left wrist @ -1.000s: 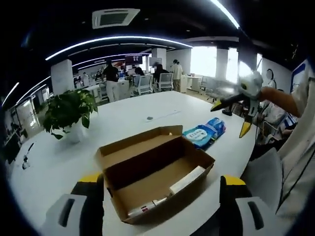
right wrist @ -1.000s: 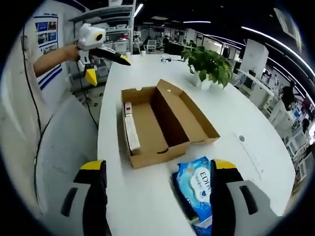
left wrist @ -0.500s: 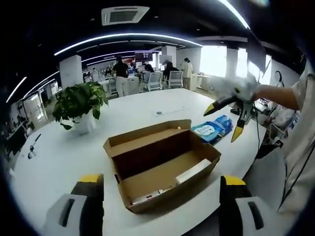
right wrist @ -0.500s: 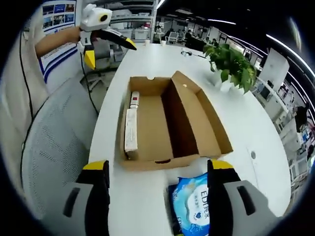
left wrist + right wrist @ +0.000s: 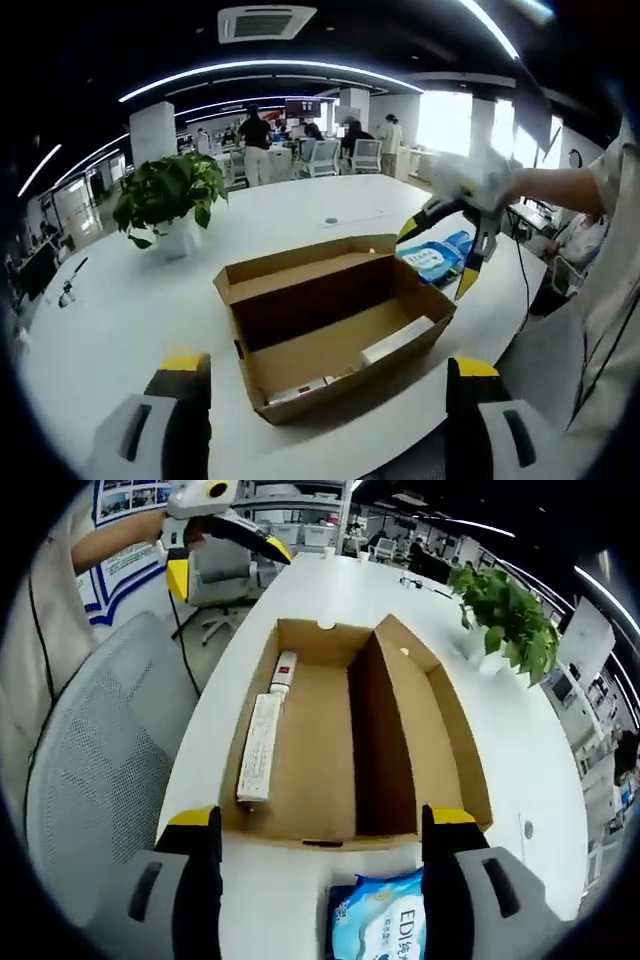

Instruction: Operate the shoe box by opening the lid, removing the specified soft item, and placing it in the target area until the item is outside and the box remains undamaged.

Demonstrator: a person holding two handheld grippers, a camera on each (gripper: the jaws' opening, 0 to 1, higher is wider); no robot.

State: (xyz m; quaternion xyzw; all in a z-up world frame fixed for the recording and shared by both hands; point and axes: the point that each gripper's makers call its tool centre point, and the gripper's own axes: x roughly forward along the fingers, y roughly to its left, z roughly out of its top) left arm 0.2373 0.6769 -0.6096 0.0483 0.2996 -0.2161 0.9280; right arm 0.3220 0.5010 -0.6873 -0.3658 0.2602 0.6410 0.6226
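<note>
An open cardboard shoe box (image 5: 300, 315) sits on the white table (image 5: 120, 310), its lid folded back. Inside lie a long white item (image 5: 400, 340) and a small red-and-white item (image 5: 300, 388). A blue pack of wipes (image 5: 445, 248) rests on the table just past the box's far right corner. My right gripper (image 5: 433, 264) hangs open above that pack. My left gripper (image 5: 325, 420) is open and held short of the box. In the right gripper view, my right gripper (image 5: 320, 890) is open over the wipes pack (image 5: 385, 925) and the box (image 5: 320, 750), and the left gripper (image 5: 230, 568) is beyond it.
A potted plant (image 5: 170, 195) stands on the table behind the box, also the plant (image 5: 505, 615). A grey mesh chair (image 5: 80, 780) stands at the table's edge beside the box. People and desks are far behind.
My right gripper has come forward and down toward the box's end, so the box looms larger in its view. The box and wipes pack have not moved.
</note>
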